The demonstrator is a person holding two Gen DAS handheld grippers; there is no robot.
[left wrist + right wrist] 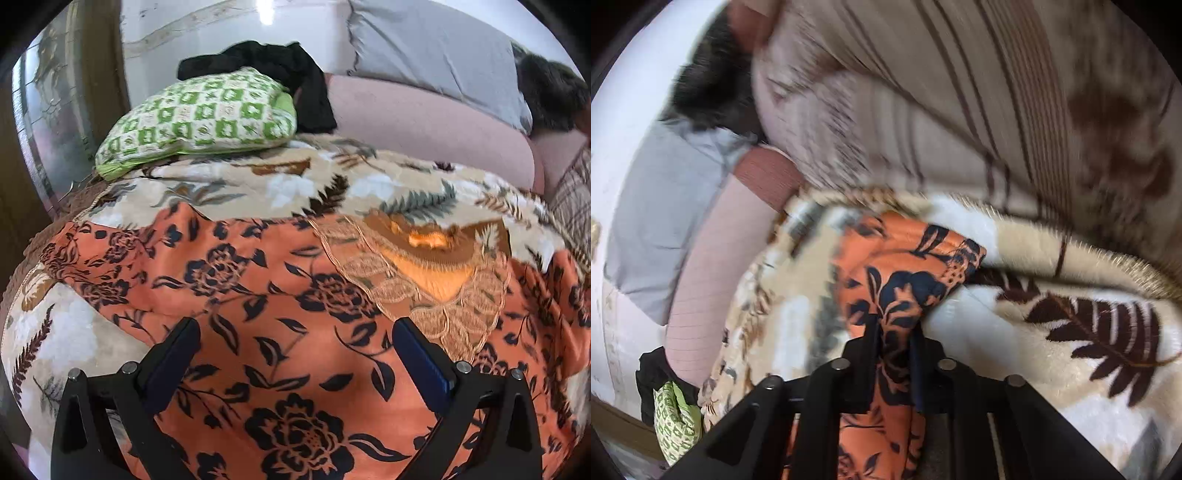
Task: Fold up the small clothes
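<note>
An orange garment with a black flower print (pixel 258 295) lies spread on a cream leaf-patterned blanket (pixel 258 184). Its lace-trimmed neckline (pixel 432 280) is to the right. My left gripper (pixel 295 328) is open just above the garment's lower part, holding nothing. In the right wrist view my right gripper (pixel 894 328) is shut on a bunched fold of the same orange garment (pixel 905 266), which rises between the fingers over the blanket (pixel 1071 369).
A green checked pillow (pixel 199 118) with a black cloth (pixel 295 74) on it sits at the back left. A pink bolster (pixel 424 114) and grey pillow (pixel 436 48) lie behind. A person in striped fabric (pixel 960 92) lies close on the right.
</note>
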